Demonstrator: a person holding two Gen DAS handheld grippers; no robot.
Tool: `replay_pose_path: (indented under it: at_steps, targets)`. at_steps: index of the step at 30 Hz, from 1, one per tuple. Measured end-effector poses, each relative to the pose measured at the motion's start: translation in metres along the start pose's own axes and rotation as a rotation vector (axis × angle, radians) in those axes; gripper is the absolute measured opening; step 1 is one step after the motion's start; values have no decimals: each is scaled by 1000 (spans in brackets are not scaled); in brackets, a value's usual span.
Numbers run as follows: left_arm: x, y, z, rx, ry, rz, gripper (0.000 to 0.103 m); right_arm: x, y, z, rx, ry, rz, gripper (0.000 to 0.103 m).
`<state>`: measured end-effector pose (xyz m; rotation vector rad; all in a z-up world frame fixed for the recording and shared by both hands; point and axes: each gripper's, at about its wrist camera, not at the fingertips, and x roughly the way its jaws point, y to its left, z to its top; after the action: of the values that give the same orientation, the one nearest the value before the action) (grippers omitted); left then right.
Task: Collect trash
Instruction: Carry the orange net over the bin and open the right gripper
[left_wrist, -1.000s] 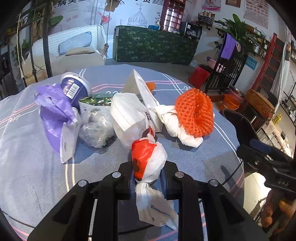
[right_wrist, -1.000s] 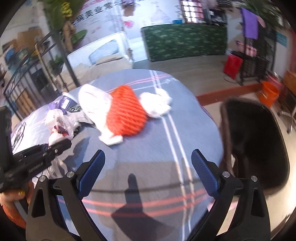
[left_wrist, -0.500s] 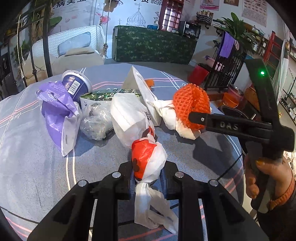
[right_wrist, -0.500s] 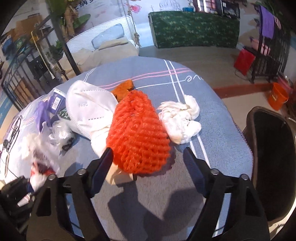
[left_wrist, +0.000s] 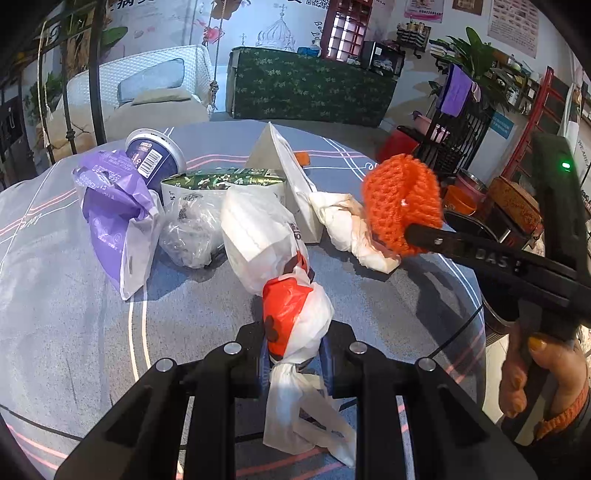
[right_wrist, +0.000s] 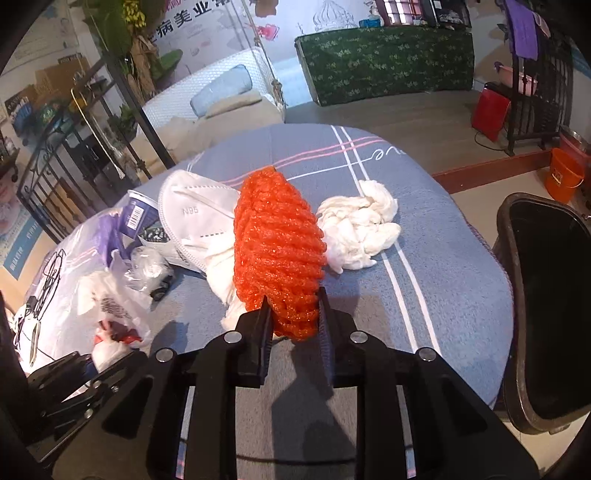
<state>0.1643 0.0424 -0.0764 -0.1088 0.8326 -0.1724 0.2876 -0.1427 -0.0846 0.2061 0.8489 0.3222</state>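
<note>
The left gripper (left_wrist: 295, 363) pinches a crinkled red-and-white plastic bag (left_wrist: 295, 317), twisted into a knot. Just ahead lies a smooth white plastic bag (left_wrist: 258, 236); a purple pouch (left_wrist: 110, 210) sits ahead-left. The right gripper (right_wrist: 293, 326) is clamped on the ribbed orange foam net (right_wrist: 277, 247). Right of it, crumpled white tissue (right_wrist: 358, 229) rests on the cloth-covered worktop (right_wrist: 424, 295); a glossy black bin (right_wrist: 546, 332) stands far right.

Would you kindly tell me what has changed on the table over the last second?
The right hand-held gripper moved in over the table from its near edge and closed on the orange foam net. The left hand-held gripper stayed clamped on the red-and-white plastic bag; the tissue wad and N95 mask lie as before.
</note>
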Motion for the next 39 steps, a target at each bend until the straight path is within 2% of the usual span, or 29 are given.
replay_pose_path:
  at_steps: [7,14,24,28,32,39]
  targets:
    - [-5,-10,-2,15,-26,4,22,-34,-14,-22,29,-82,-2,22]
    - [-7,-39,-5,67,-50,-32,22,-66,-38,-48,83,-140,-56,22]
    - [0,-91,-1,174,-59,-112,22,-93,-111,-49,220,-196,-238,22]
    - [3,-114,2,231,-69,-153,22,-90,-140,-45,232,-181,-338,22]
    - [5,-130,0,281,-72,-174,22,-79,-169,-43,264,-147,-387,22]
    - [11,-146,-3,316,-54,-193,22,-59,-198,-43,302,-85,-421,22]
